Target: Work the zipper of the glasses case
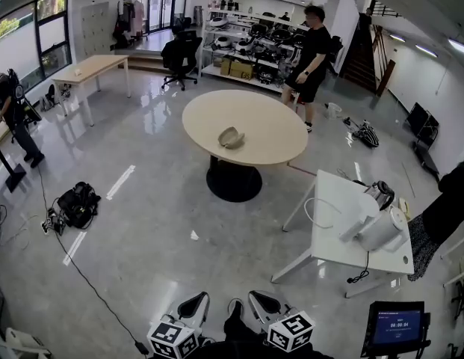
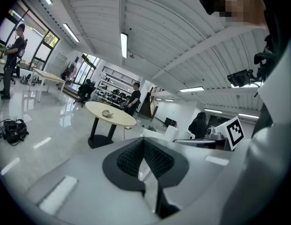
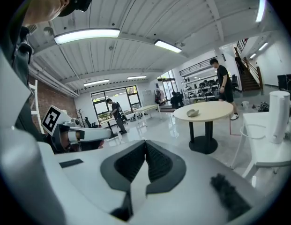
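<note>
A pale glasses case (image 1: 231, 137) lies on the round beige table (image 1: 269, 122) in the middle of the room, far from both grippers. It also shows small on that table as the case (image 2: 107, 113) in the left gripper view and the case (image 3: 192, 112) in the right gripper view. My left gripper (image 1: 193, 306) and right gripper (image 1: 264, 304) sit side by side at the bottom edge of the head view, held close to the body. In their own views the left gripper (image 2: 144, 144) and right gripper (image 3: 145, 147) are shut with nothing between the pads.
A white table (image 1: 351, 234) with a white appliance (image 1: 381, 223) and cable stands at the right. A black bag (image 1: 76, 204) and cables lie on the floor at the left. A person in black (image 1: 310, 54) stands behind the round table. A small screen (image 1: 396, 326) is at bottom right.
</note>
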A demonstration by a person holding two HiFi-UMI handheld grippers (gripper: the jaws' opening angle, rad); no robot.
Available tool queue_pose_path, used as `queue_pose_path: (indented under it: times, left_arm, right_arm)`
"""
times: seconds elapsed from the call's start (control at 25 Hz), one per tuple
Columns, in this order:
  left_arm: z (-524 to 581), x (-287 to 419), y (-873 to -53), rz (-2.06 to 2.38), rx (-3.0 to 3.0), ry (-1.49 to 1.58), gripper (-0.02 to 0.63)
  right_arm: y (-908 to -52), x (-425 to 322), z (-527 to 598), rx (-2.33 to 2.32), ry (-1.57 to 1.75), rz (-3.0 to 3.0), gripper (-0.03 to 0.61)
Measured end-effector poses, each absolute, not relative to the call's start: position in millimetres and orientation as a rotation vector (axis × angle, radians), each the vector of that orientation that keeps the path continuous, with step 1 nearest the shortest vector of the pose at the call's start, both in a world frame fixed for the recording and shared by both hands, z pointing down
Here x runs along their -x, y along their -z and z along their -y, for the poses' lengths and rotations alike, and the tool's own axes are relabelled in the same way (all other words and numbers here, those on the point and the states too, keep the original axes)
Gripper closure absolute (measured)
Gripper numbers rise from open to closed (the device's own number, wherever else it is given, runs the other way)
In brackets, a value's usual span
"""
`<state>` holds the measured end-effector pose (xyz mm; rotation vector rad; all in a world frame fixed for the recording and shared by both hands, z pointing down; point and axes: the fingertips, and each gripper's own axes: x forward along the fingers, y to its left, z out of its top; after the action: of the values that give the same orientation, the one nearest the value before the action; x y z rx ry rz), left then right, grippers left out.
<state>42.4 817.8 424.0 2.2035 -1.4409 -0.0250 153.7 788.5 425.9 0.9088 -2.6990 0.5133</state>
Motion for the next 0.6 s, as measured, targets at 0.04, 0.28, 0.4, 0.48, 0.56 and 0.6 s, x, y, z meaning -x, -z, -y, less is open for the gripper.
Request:
queue_pose_path:
  times: [0.04, 0.28, 0.4, 0.48, 0.56, 0.6]
  left_arm:
    - [-810, -40, -423, 1.457, -2.198, 0.021, 0.609]
    - [-756, -46, -421, 1.486, -2.183, -0.015, 0.609]
    - [-728, -51, -423, 1.49, -2.166, -0.04, 0.609]
    - [-711, -54, -425, 1.497, -2.153, -0.059, 0.609]
    - [-694, -59, -426, 1.506, -2.14, -0.076, 0.609]
    - [-685, -62, -426, 1.509, -2.135, -0.08, 0.609]
  right_arm:
    - [-425, -151, -779, -0.893, -0.513, 2.708, 0.574]
    - [-425, -150, -720, -0.833, -0.53, 2.728, 0.574]
    - [-427, -151, -692, -0.799, -0.554, 2.727, 0.574]
    - [-428, -154, -674, -0.782, -0.566, 2.731, 0.574]
    - [-428, -160, -656, -0.779, -0.579, 2.739, 0.574]
    - [-428, -164, -647, -0.781, -0.585, 2.743, 0.574]
